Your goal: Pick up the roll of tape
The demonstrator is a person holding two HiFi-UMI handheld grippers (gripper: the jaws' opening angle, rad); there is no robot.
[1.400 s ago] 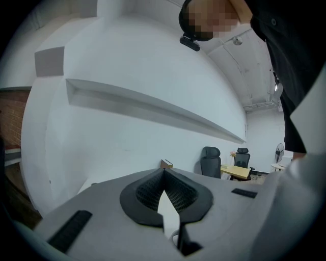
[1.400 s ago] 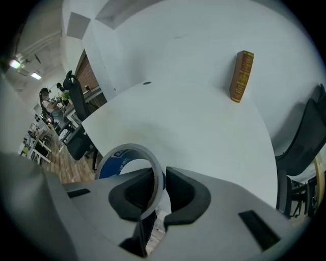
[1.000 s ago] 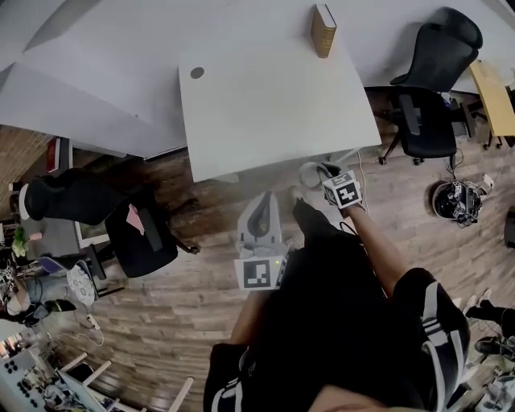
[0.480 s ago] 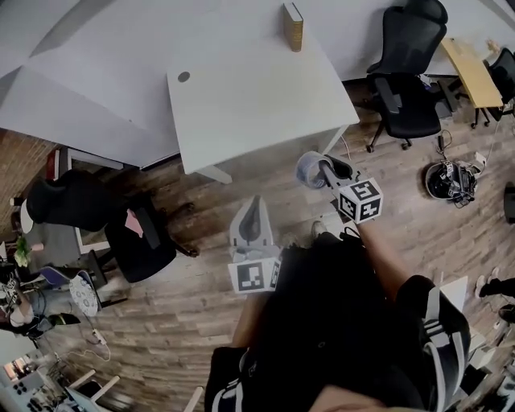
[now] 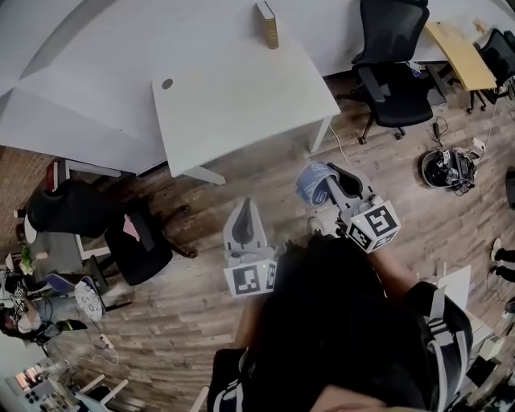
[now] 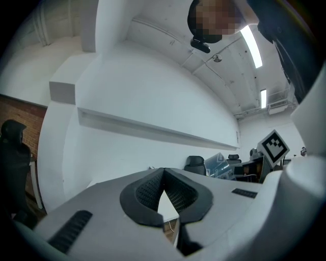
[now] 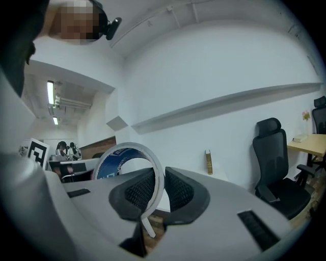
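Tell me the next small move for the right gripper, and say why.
Probably carry the roll of tape forward over the white table, grip unchanged. The right gripper has its fingers clamped on the roll's thin wall, and the roll hangs in the air above the wood floor, apparently short of the table's near edge, so the lift looks done.

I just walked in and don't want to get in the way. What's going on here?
A person holds a gripper in each hand. The right gripper is clamped on the wall of a roll of tape and holds it in the air over the wooden floor, short of the white table. The left gripper is shut and empty. A book stands at the table's far edge.
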